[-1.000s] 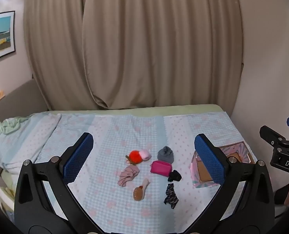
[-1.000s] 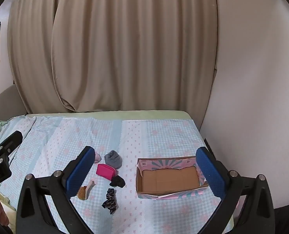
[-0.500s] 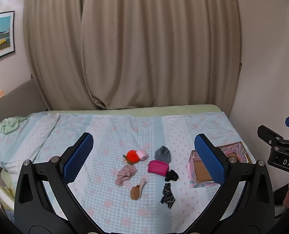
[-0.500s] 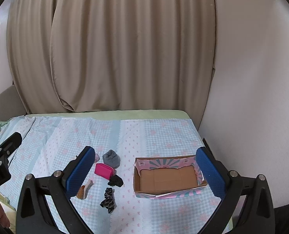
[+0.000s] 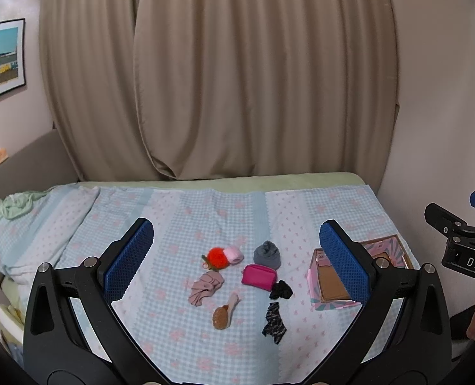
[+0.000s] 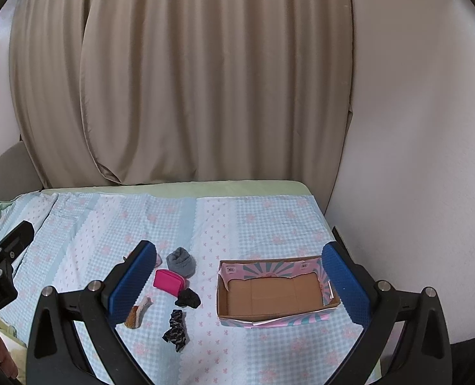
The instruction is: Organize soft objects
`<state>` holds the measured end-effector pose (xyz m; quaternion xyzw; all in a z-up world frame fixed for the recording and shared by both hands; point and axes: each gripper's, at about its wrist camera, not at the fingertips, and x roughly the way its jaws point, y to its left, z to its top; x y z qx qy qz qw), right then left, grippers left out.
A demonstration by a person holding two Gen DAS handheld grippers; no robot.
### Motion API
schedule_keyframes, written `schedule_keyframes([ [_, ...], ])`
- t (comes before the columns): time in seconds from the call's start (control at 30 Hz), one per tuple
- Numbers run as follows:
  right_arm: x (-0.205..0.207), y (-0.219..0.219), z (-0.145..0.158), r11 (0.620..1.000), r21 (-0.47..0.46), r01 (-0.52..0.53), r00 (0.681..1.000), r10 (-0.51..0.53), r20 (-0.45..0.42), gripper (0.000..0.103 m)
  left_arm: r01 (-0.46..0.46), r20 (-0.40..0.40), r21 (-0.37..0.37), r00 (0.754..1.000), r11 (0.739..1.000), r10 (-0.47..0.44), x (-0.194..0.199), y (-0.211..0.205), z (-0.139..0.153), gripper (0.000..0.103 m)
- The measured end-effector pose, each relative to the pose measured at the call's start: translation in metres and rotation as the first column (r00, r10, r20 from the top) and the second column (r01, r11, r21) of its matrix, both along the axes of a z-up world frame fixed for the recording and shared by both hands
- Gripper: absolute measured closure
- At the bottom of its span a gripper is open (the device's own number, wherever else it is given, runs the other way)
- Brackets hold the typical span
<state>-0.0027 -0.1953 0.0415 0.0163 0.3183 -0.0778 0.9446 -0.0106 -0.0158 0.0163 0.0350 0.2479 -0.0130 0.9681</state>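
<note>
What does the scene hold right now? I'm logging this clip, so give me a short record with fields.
surface: bed with checked sheet
container: box, open top, nothing inside
items on sheet: red pompom, pink roll, grey sock, pink pouch, black scrunchie, patterned sock, beige cloth, brown brush
items location: all left of the box, none in it
left gripper: jaws open, holding nothing, above the sheet
right gripper: jaws open, holding nothing

A bed in checked cover carries scattered soft items and an open box.
</note>
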Motion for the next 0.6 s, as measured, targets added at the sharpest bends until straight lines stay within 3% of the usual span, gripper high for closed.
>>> schedule_keyframes([
  [0.6,0.0049,-0.0061,0.0024,1.0,0.006,0.004,1.0,-0.004,0.003,0.0,0.007,0.005,0.007,1.0,1.0,-0.007,0.002,-0.0102,0.0005,0.0],
])
